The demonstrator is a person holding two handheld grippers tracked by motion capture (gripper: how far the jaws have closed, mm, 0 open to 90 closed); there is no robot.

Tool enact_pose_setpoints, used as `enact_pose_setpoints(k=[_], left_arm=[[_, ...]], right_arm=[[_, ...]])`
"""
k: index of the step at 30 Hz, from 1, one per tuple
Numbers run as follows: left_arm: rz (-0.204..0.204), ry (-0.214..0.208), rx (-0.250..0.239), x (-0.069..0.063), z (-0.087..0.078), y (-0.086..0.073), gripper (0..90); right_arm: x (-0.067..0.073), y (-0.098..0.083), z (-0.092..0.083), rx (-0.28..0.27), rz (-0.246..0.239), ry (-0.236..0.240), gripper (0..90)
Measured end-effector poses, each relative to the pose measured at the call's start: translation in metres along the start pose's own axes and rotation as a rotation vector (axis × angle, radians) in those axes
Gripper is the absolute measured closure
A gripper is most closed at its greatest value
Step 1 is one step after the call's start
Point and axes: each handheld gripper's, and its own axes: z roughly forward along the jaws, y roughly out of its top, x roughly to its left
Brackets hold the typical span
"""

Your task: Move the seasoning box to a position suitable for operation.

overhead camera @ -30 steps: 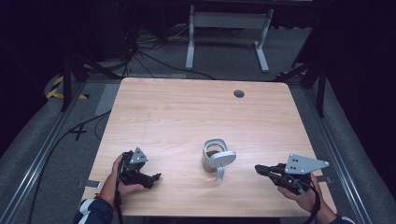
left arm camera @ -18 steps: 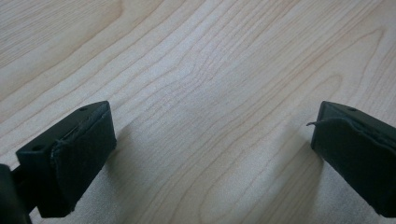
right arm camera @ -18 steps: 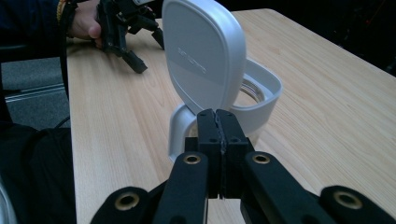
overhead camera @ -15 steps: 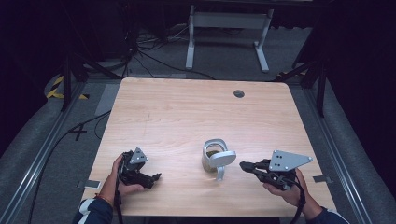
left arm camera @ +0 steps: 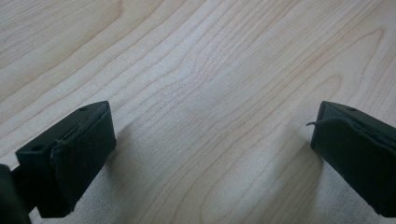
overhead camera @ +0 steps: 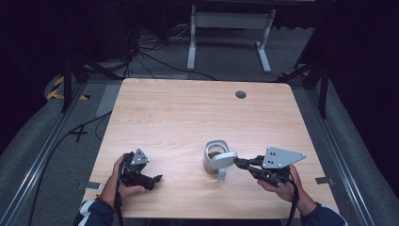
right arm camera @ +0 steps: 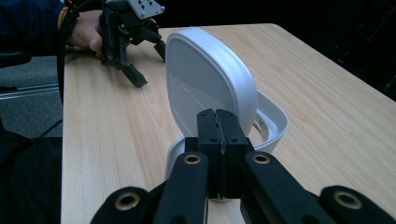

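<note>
A small white container (overhead camera: 214,151) stands on the wooden table (overhead camera: 188,113) near its front edge, something brownish inside. Its hinged lid (overhead camera: 225,160) stands open, tilted up toward the right gripper. In the right gripper view the lid (right arm camera: 205,74) rises just past the jaw tips, with the container rim (right arm camera: 275,122) behind it. My right gripper (overhead camera: 236,163) (right arm camera: 217,116) is shut, jaws pressed together, tips at the lid's lower edge. Whether they touch it I cannot tell. My left gripper (overhead camera: 157,179) (left arm camera: 212,135) rests open on bare wood at the front left, also seen as the far gripper (right arm camera: 149,63).
A dark round cable hole (overhead camera: 241,94) sits near the table's far edge. Beyond the table stand a white metal frame (overhead camera: 228,21) and loose cables (overhead camera: 155,61) on the grey floor. Bare wood spreads across the middle and back.
My right gripper has moved left from the table's right side up to the container's open lid. The left gripper and the container have stayed put.
</note>
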Motion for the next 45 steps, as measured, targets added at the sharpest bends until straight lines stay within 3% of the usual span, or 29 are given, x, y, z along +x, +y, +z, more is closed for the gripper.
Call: enact_pose_setpoints(k=[18,24,29,34,45], left_arm=[[-0.001,-0.001,0.0,0.0,0.0,0.0,0.1],[0.0,0.0,0.002,0.0,0.0,0.0,0.1],[-0.001,-0.001,0.0,0.0,0.0,0.0,0.2],[0.006,-0.003,-0.002,0.001,0.0,0.0,0.1],[0.007,-0.004,-0.003,0.0,0.0,0.0,0.2]], right_arm=[[-0.003,0.006,0.011,0.009,-0.019,-0.002,89.9],[-0.008,0.008,0.016,0.007,-0.006,-0.005,89.9],[-0.018,0.008,0.027,0.024,0.01,-0.045,90.0],[-0.02,0.008,0.019,0.005,0.012,-0.048,89.9],[-0.021,-0.004,0.0,0.034,0.009,-0.067,89.9]])
